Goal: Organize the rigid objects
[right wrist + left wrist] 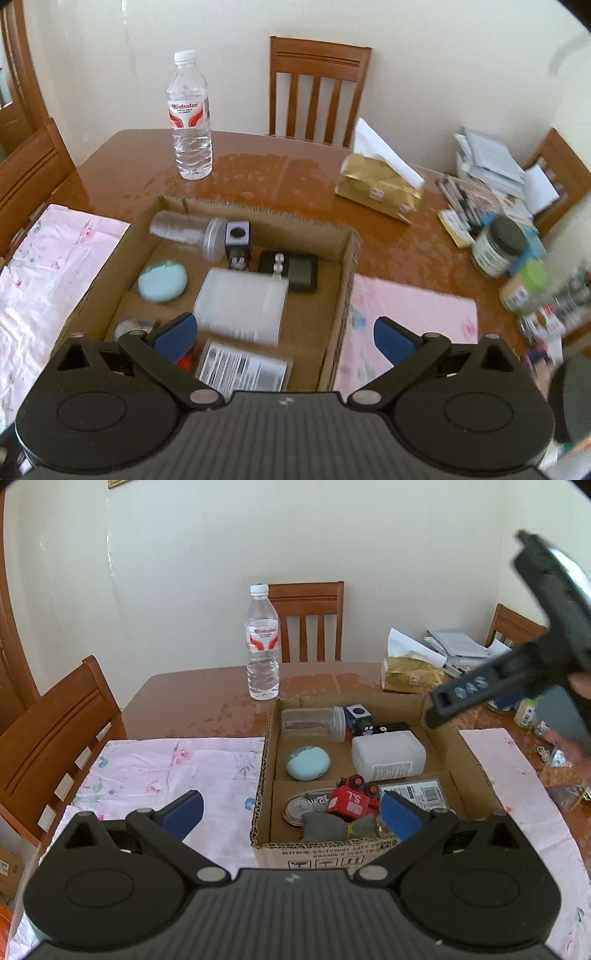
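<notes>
Cardboard box (343, 258) below — both grippers (291, 812) (282, 334) spread wide, empty.

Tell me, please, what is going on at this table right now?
A person holds a gripper in each hand over a cardboard box that already holds small items, among them a clear jar, a mint case and a red toy. The left gripper and right gripper are both open and empty.

My left claw (291, 812) had blue pads. The box (263, 775) was brown, the toy (351, 801) red, the cloth (166, 768) pink with flowers.
</notes>
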`<act>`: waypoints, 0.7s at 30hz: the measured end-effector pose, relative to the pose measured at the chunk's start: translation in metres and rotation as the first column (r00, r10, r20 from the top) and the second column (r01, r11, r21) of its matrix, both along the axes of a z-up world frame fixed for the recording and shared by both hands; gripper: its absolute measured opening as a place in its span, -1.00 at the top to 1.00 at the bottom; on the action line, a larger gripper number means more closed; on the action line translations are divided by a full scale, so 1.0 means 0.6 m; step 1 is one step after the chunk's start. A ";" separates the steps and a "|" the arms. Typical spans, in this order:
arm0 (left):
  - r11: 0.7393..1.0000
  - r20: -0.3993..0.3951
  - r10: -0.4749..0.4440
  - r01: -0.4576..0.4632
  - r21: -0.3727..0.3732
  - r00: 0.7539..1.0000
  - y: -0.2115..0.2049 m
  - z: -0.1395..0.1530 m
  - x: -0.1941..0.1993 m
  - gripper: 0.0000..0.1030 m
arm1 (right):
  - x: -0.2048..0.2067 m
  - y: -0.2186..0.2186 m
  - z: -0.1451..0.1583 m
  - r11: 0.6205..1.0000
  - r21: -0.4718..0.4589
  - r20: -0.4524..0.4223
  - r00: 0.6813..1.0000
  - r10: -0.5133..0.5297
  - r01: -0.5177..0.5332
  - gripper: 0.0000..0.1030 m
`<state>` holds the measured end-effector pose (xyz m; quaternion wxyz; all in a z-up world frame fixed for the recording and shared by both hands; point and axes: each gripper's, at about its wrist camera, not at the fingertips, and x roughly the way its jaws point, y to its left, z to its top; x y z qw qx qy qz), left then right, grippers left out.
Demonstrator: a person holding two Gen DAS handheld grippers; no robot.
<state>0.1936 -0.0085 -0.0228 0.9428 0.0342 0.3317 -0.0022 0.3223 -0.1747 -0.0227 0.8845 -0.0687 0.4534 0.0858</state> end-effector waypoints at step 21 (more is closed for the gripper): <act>0.999 -0.108 -0.028 0.031 0.023 0.994 0.021 0.072 -0.023 -0.98 | -0.250 0.033 0.067 0.974 0.002 0.060 0.972 -0.227 0.227 -1.00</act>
